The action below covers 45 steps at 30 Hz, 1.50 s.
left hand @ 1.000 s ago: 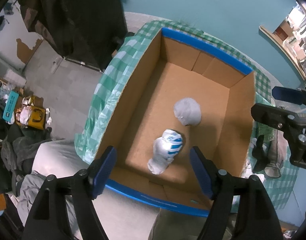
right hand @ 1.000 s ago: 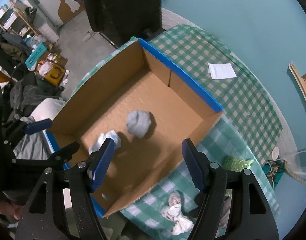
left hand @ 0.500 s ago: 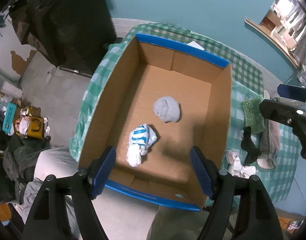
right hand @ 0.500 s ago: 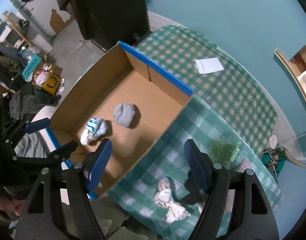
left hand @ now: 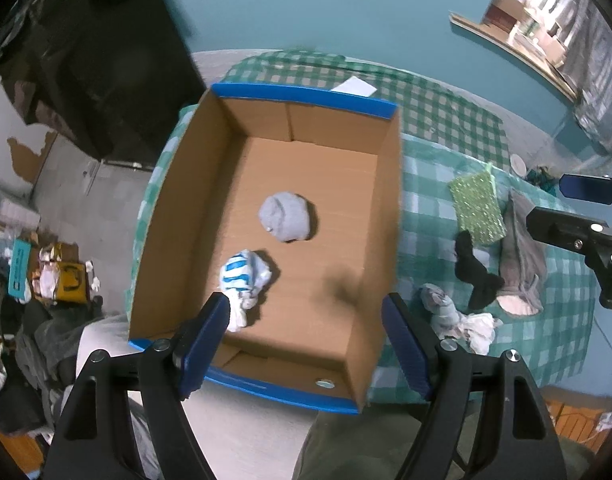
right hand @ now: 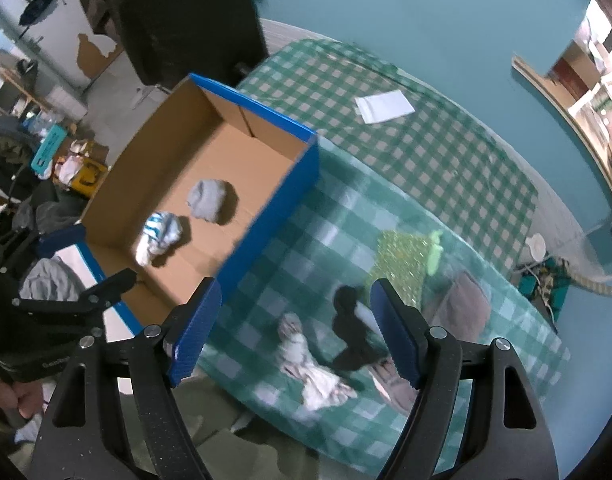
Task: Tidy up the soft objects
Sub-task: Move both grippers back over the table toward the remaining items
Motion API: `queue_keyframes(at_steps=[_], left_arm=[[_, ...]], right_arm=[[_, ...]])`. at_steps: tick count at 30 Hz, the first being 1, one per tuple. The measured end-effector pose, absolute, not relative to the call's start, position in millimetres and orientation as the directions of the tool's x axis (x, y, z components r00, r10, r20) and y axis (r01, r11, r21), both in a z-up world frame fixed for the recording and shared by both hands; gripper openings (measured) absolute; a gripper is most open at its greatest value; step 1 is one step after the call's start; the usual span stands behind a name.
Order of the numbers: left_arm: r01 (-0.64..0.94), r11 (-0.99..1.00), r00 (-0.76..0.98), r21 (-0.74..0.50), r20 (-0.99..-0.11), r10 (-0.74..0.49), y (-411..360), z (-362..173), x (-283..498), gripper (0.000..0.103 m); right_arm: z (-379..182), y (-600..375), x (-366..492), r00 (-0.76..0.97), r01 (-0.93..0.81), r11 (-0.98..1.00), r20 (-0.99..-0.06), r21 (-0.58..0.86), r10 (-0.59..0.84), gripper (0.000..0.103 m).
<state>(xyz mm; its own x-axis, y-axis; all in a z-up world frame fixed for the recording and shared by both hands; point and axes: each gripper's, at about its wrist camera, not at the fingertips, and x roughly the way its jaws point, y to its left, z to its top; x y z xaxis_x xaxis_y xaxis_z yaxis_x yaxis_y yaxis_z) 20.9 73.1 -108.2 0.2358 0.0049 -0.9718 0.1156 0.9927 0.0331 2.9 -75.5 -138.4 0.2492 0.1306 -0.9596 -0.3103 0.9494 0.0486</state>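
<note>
A cardboard box (left hand: 385,208) with blue edges (right hand: 274,216) holds a grey sock ball (left hand: 285,216) (right hand: 206,199) and a blue-and-white striped sock bundle (left hand: 244,280) (right hand: 158,235). On the green checked cloth to its right lie a black sock (left hand: 474,270) (right hand: 351,326), a white-grey sock (left hand: 457,318) (right hand: 311,364), a grey sock (left hand: 519,256) (right hand: 463,308) and a green sparkly pad (left hand: 477,208) (right hand: 401,258). My left gripper (left hand: 306,344) is open and empty above the box's near end. My right gripper (right hand: 296,330) is open and empty above the loose socks.
A white paper (right hand: 383,106) lies on the far side of the checked table (right hand: 445,148). A teal wall stands behind. A dark cabinet (left hand: 94,64) and floor clutter (left hand: 46,272) are to the left of the table.
Both grippers have pulled back and swung right. The right gripper's view has shifted from the box to the loose socks on the cloth. The box contents have not moved.
</note>
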Motion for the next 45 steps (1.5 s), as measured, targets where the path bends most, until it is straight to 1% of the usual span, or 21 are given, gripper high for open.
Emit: queue_keyframes(at_steps=[16,20,29,34,36,39,45], left_arm=[[0.265,0.964,0.194,0.022,-0.981,-0.031,3.8,-119.4,6.8,0.08],[0.286,0.958,0.184,0.023,-0.982,-0.031,-10.1,-122.9,5.2,0.08],[0.302,0.953,0.154,0.016,-0.988,-0.032,-31.7,-133.3,2.5,0.08],[0.298,0.955,0.126,0.009,-0.992,-0.03,-41.4,-143.9,-0.1,0.08],[0.296,0.955,0.117,0.011,-0.993,-0.024,-44.9,-148.0,-1.0,0.08],[0.29,0.957,0.115,0.03,-0.993,-0.004,-48.6,-153.6,-2.0,0.08],[0.267,0.963,0.091,0.026,-0.996,0.002,-51.6,-165.8,-0.1,0.08]], right_arm=[[-154.6,-159.5,-20.2,0.217,-0.15,0.988,-0.973,0.049,0.081,0.078],[-163.6,-180.5,-23.7,0.196,-0.097,0.993,-0.976,0.073,0.09,0.078],[-177.3,-225.7,-36.7,0.173,-0.013,0.998,-0.983,0.067,0.068,0.078],[-185.8,-240.0,-40.0,0.158,0.003,0.998,-0.985,0.064,0.063,0.079],[-191.9,-244.6,-40.4,0.149,0.008,0.998,-0.987,0.064,0.062,0.082],[-200.1,-249.5,-41.0,0.138,0.013,0.998,-0.989,0.059,0.057,0.082],[-216.5,-257.2,-39.6,0.117,0.027,0.998,-0.992,0.06,0.056,0.082]])
